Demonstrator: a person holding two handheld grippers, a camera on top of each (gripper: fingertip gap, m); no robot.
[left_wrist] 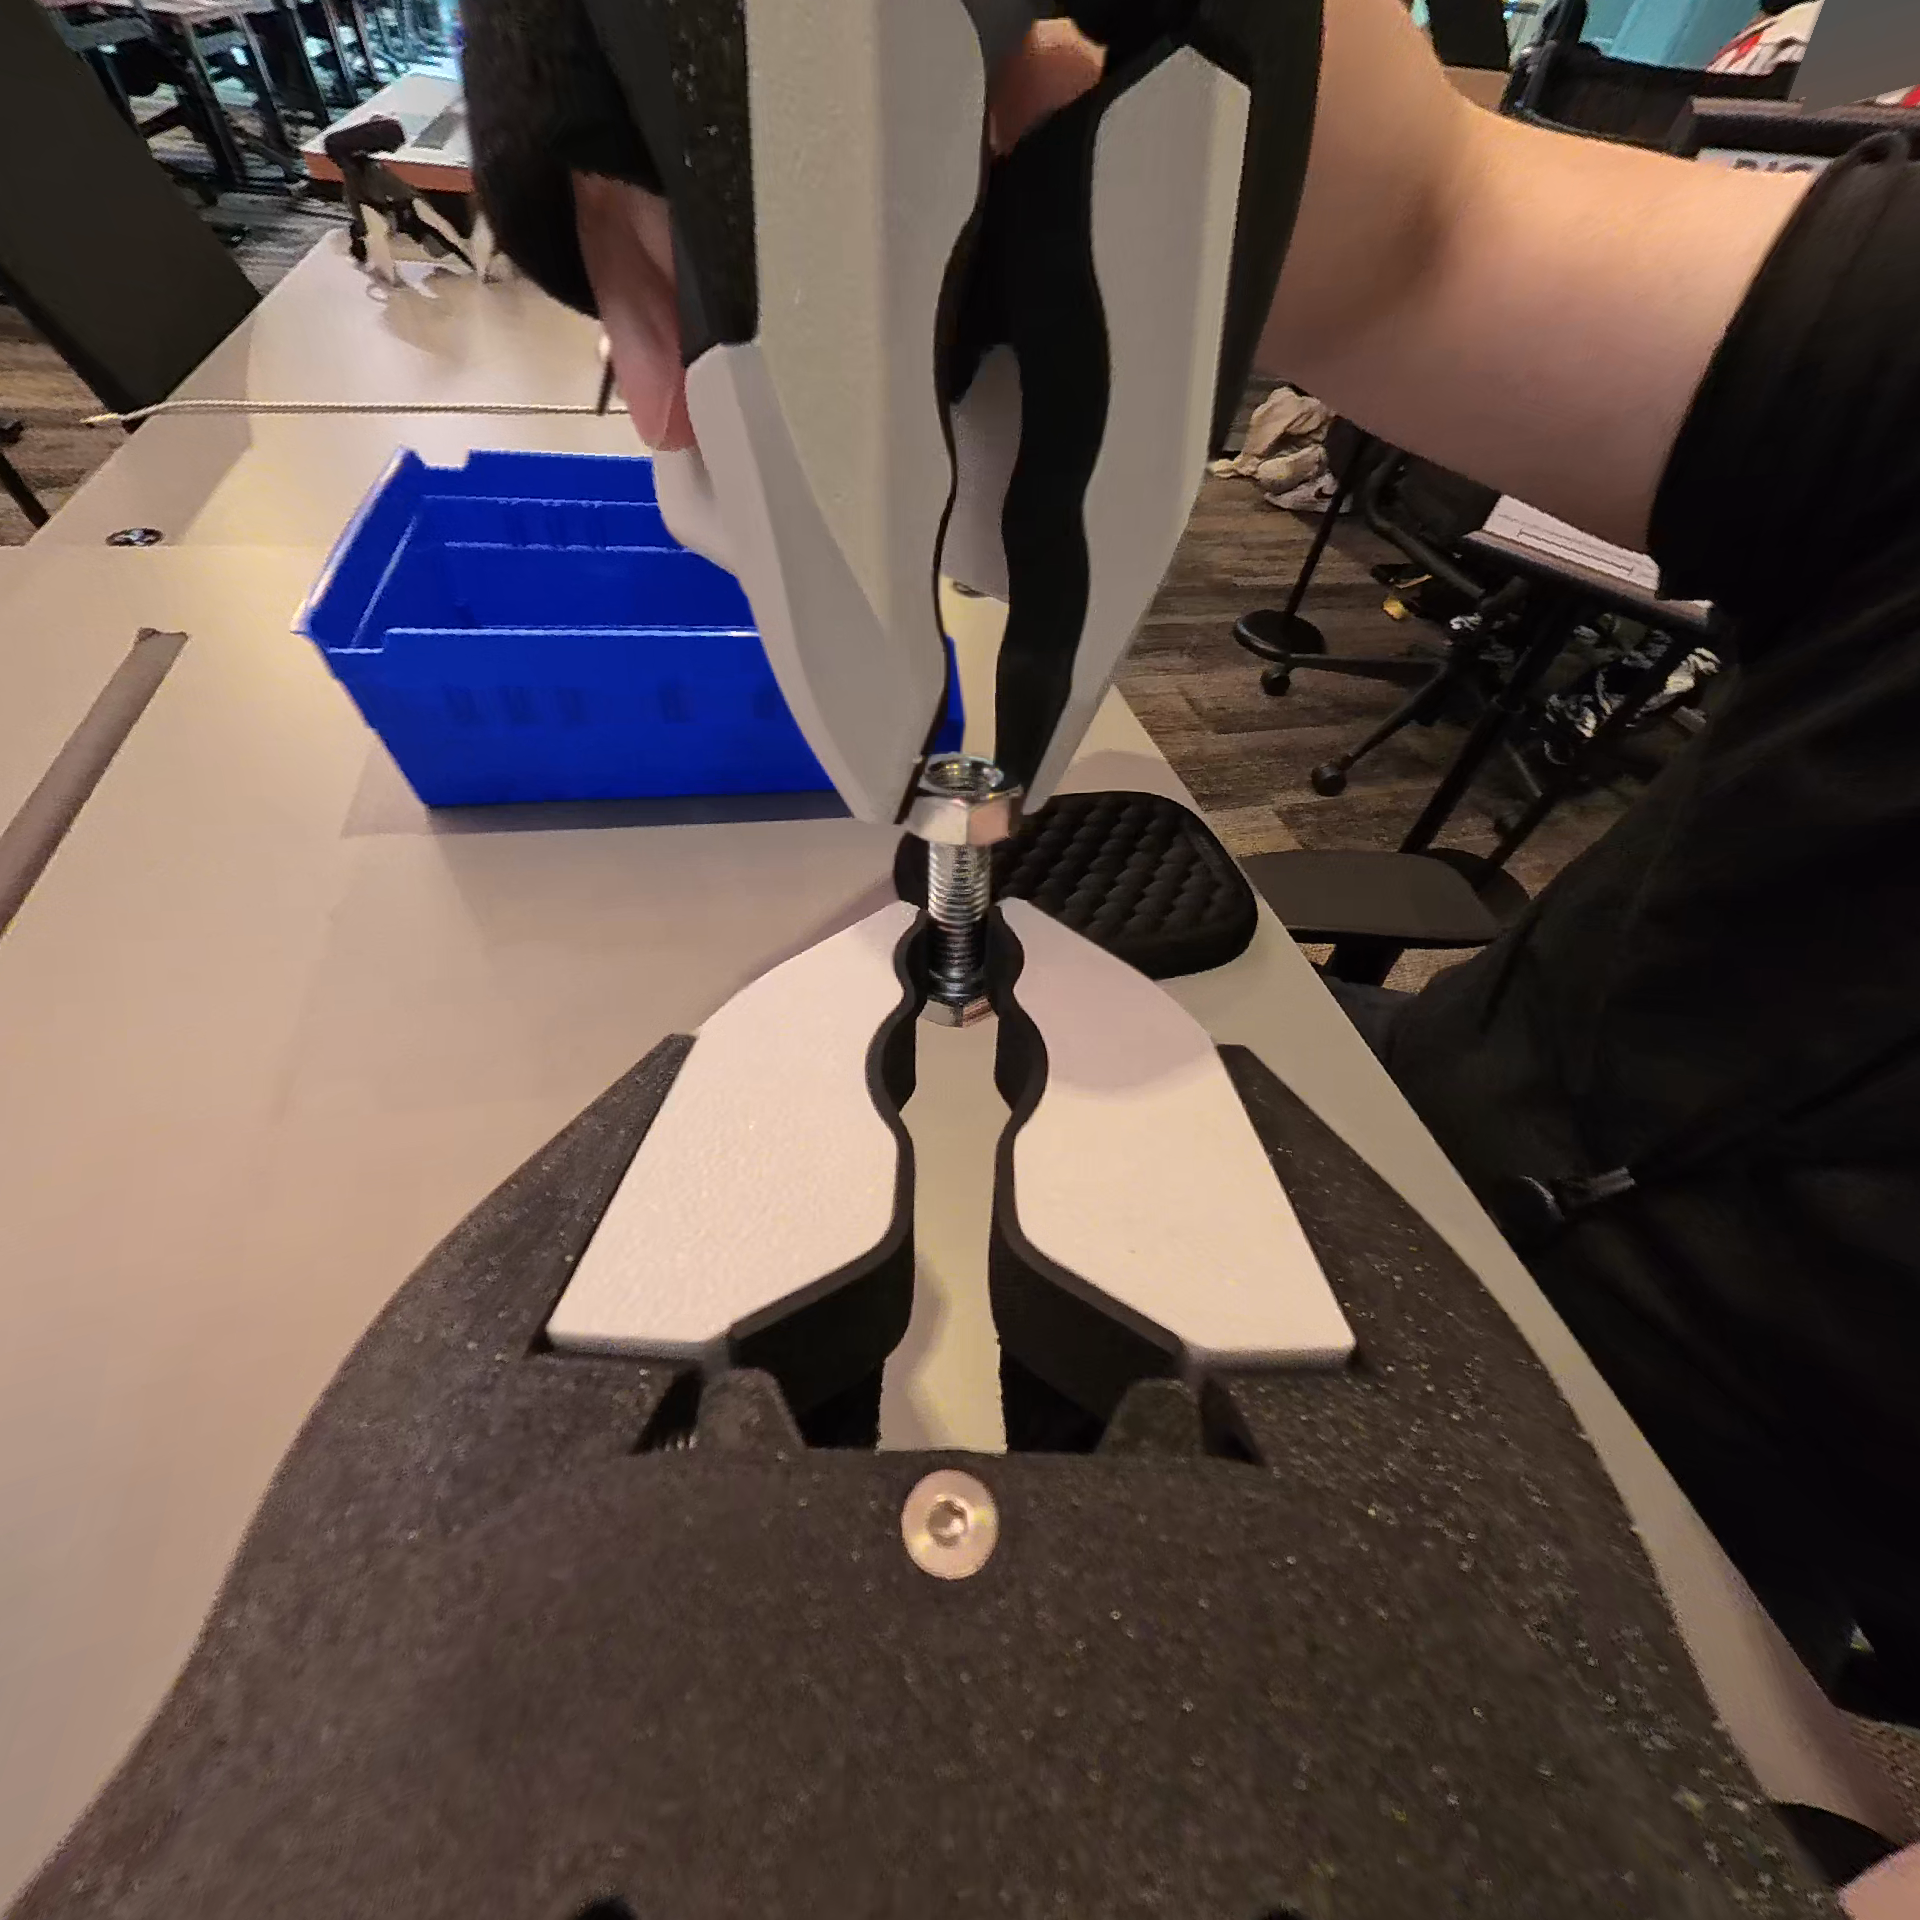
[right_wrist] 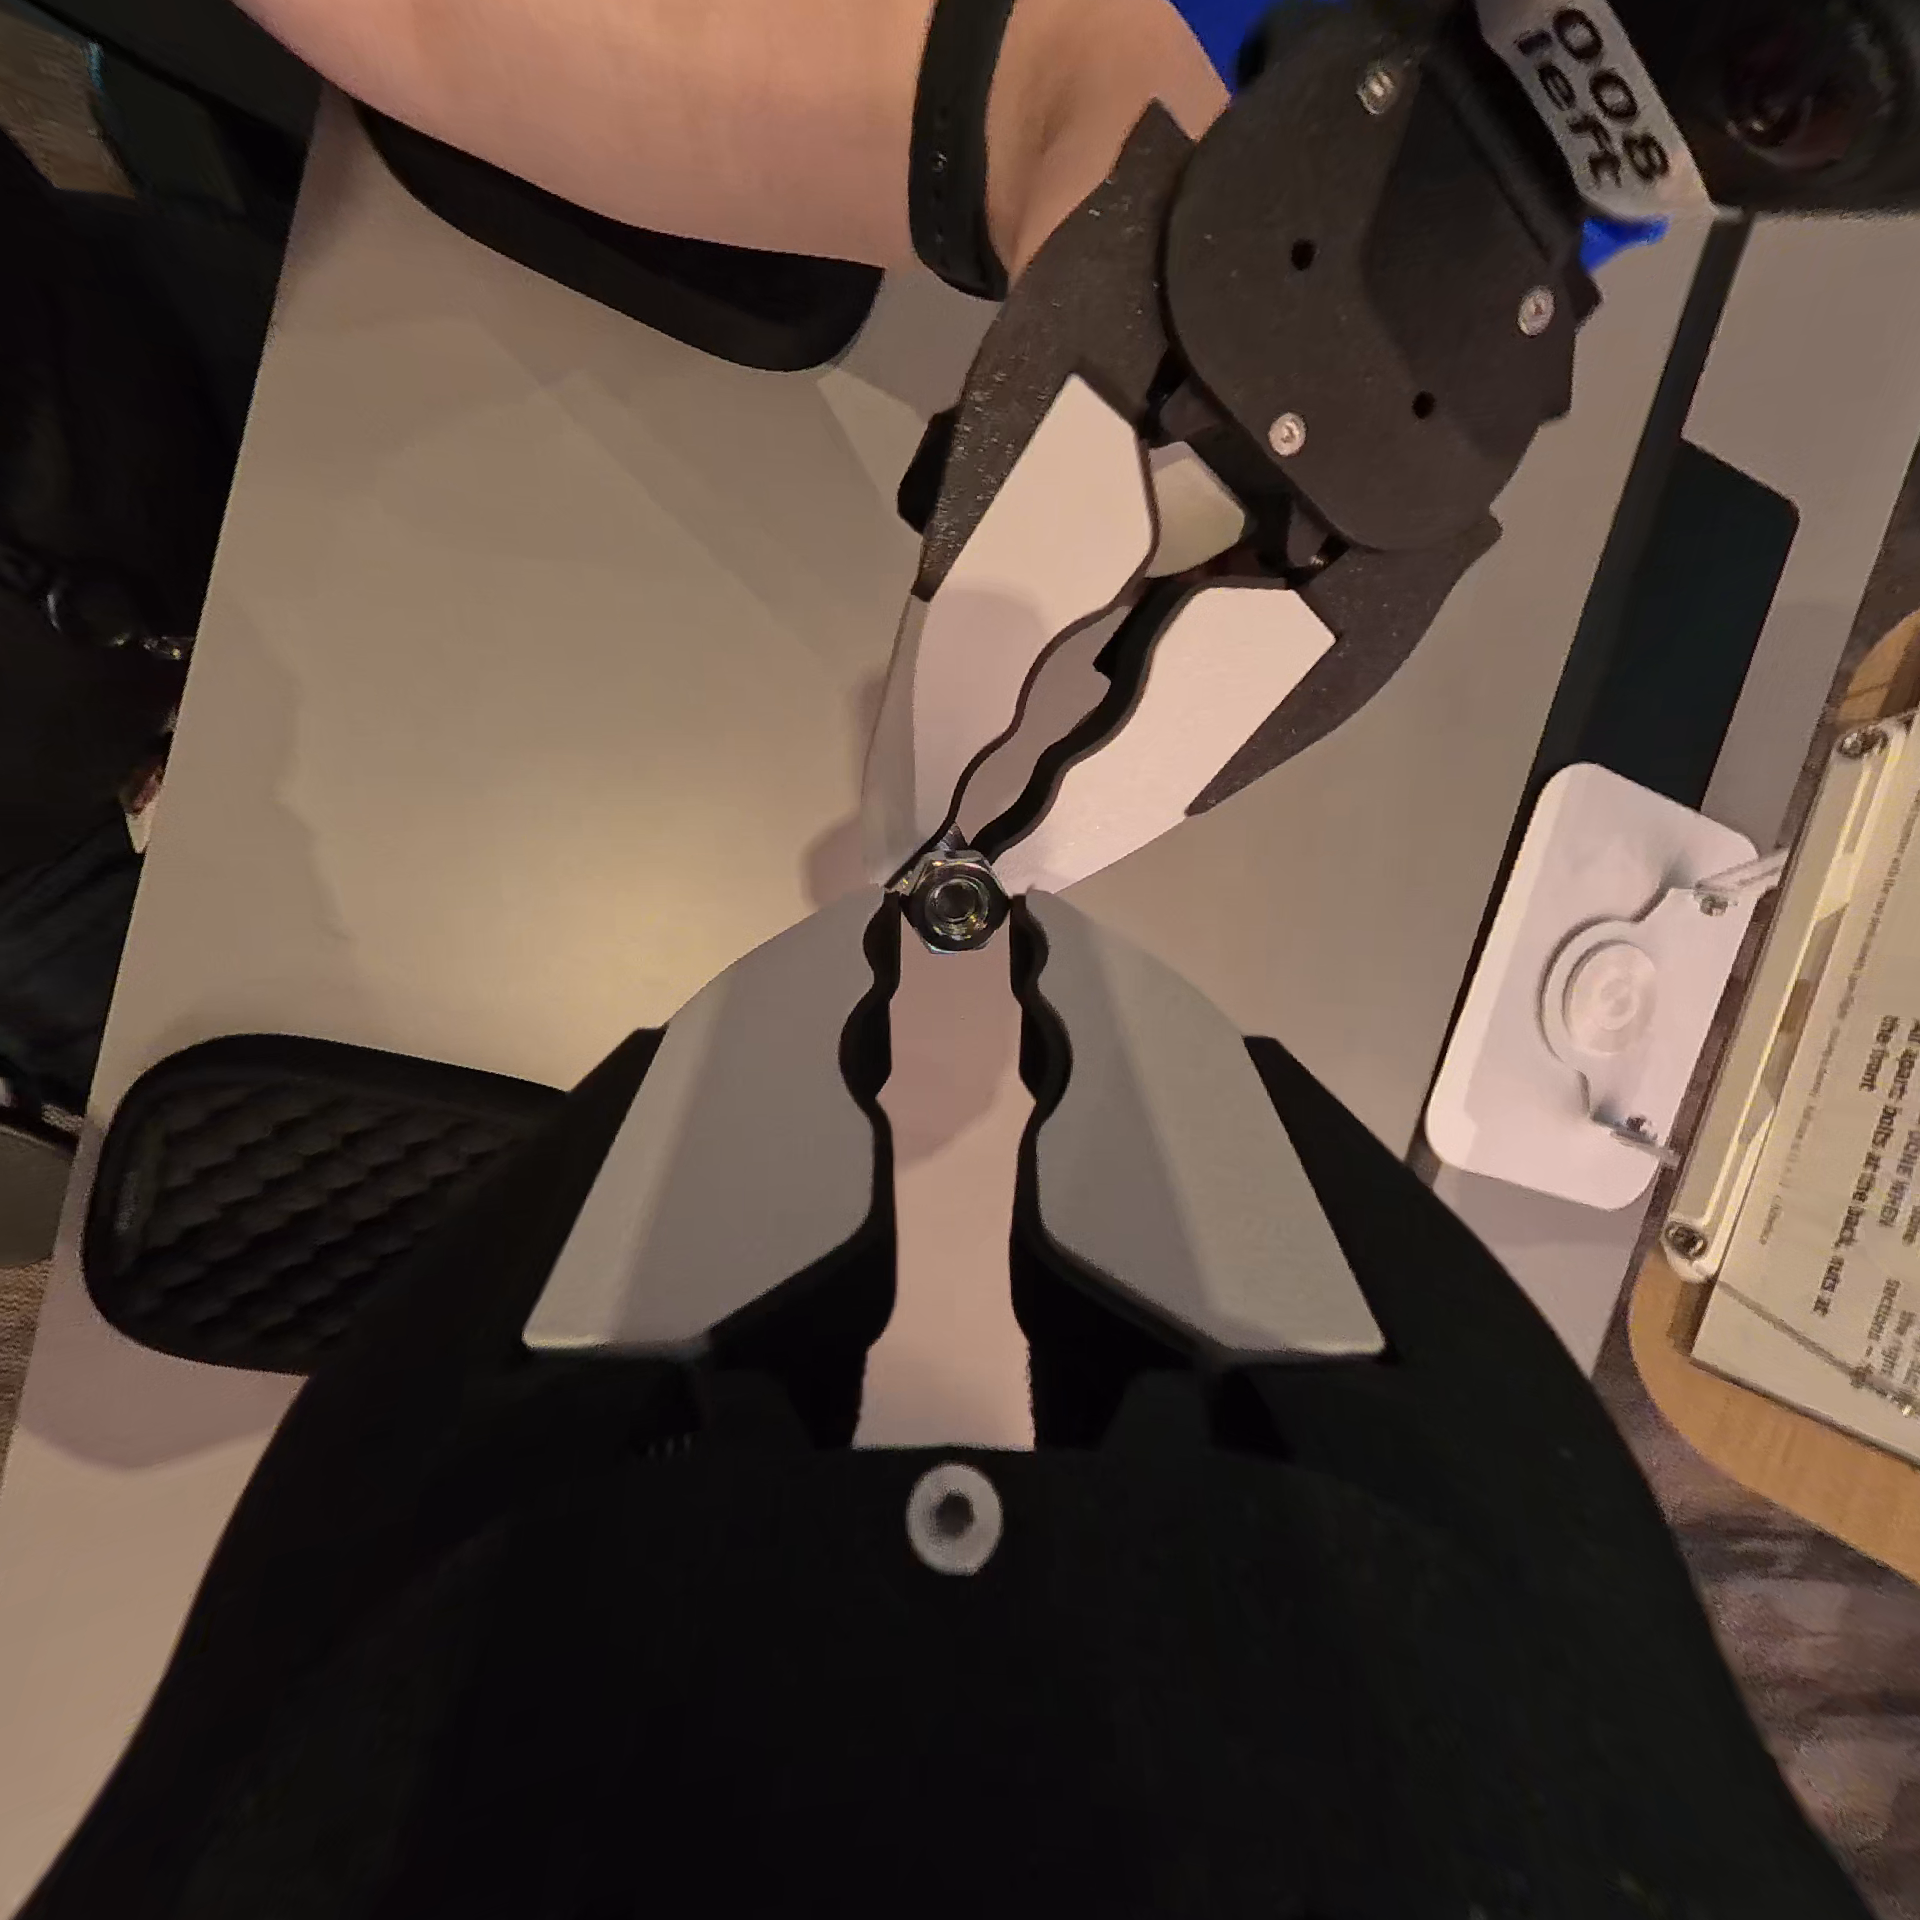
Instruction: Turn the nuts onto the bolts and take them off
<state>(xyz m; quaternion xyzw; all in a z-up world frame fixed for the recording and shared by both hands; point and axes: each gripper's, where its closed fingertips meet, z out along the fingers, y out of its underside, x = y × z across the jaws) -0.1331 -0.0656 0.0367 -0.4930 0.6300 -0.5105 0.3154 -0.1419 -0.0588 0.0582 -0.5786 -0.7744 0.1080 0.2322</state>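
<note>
In the left wrist view a silver bolt (left_wrist: 954, 894) stands upright above the table. My left gripper (left_wrist: 958, 940) is shut on its lower end, just above the head. A silver hex nut (left_wrist: 961, 816) sits on the top of the threads. My right gripper (left_wrist: 961, 795) comes down from above and is shut on the nut. The right wrist view looks straight down on the nut (right_wrist: 951, 916), held between my right gripper's tips (right_wrist: 951, 925). The left gripper (right_wrist: 940, 860) reaches in from the upper right, and the bolt's shaft is hidden under the nut.
A blue bin (left_wrist: 540, 644) stands on the grey table (left_wrist: 312, 1039) behind and to the left. A black chair armrest (left_wrist: 1132, 883) is at the table's right edge. A white holder (right_wrist: 1590, 987) and a printed sheet on a board (right_wrist: 1818, 1039) lie to the right. A person's forearm (left_wrist: 1507, 312) crosses above.
</note>
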